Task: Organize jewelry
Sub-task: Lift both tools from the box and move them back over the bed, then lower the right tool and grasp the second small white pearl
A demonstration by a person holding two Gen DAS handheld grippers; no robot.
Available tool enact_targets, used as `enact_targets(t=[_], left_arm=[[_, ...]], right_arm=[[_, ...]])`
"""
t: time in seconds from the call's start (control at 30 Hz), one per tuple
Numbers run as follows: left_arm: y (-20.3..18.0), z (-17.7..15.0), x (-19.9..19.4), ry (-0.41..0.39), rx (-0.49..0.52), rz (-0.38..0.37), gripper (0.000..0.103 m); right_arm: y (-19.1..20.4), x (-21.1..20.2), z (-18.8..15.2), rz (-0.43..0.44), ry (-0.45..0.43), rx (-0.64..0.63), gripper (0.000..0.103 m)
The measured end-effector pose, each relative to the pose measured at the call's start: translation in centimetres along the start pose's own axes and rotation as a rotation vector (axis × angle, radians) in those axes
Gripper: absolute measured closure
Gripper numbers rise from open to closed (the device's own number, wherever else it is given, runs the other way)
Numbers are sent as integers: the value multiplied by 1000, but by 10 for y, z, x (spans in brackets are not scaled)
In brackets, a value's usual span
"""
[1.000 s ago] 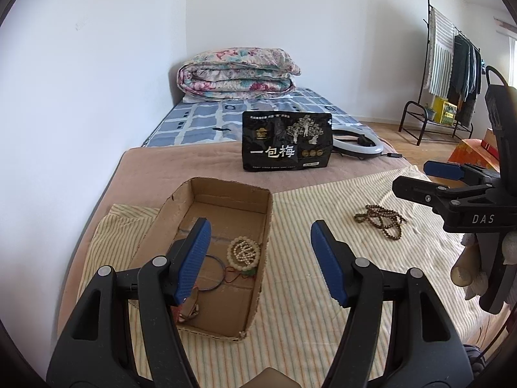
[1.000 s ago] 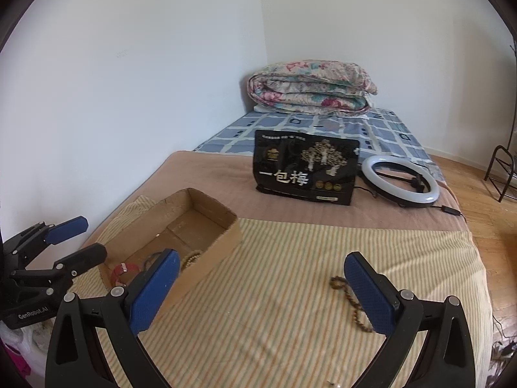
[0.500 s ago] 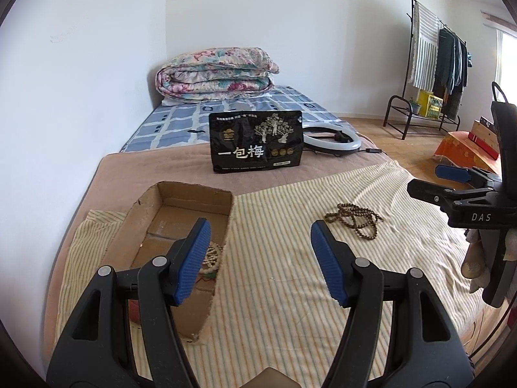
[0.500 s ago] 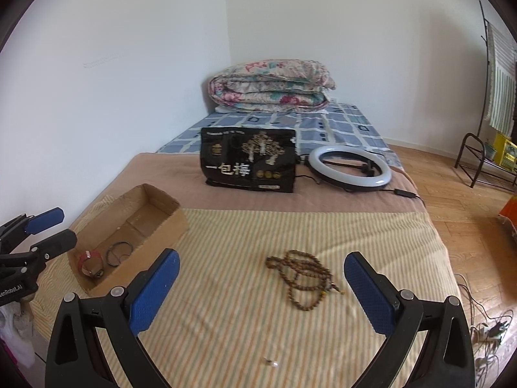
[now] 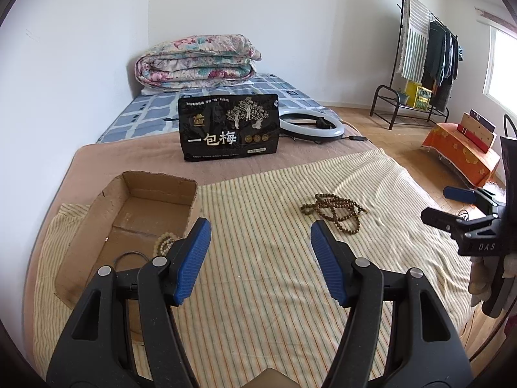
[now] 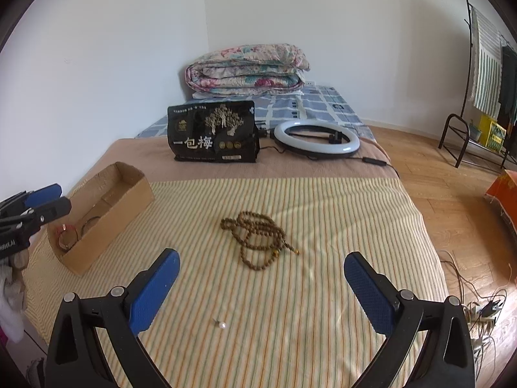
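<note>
A long string of brown wooden beads lies coiled on the striped cloth, ahead of my right gripper, which is open and empty. The same beads sit up and to the right of my left gripper, also open with nothing between its blue pads. A cardboard box to the left holds a pale bead bracelet and a thin dark ring; in the right wrist view the box also shows a red bracelet. A tiny pearl stud lies on the cloth near the right gripper.
A black snack bag stands upright behind the cloth, with a ring light and its cable beside it. A folded quilt is at the far wall. Floor, a clothes rack and cables lie right of the bed edge.
Both views have swung rightward: the box has slid left, and the brown beads have come toward the centre of the right wrist view. Both grippers stay open.
</note>
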State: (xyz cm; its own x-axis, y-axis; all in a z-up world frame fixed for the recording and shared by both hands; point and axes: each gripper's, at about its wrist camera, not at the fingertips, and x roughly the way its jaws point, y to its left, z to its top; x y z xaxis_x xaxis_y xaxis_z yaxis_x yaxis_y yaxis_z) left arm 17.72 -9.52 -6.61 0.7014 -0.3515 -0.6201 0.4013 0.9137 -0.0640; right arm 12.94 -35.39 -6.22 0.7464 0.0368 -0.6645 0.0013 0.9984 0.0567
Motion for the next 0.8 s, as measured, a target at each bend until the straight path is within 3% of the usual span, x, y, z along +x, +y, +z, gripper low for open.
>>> enact_targets(t=[0.3,0.57,0.63,0.8], left_arm=[[-4,-6,22,39,-9,-18,37],[-9,-9,40,64,-13,-32,37],[-11,-11,45,72,-10,-33,37],[-16,-14,60,94,-15,-42,37]], right_arm=[[0,17,-30,47,71,-25,8],[12,42,-62,136,153,-50,32],[18,50,-73,153,177,-72,43],[30,69,-92,157,226,-126,61]])
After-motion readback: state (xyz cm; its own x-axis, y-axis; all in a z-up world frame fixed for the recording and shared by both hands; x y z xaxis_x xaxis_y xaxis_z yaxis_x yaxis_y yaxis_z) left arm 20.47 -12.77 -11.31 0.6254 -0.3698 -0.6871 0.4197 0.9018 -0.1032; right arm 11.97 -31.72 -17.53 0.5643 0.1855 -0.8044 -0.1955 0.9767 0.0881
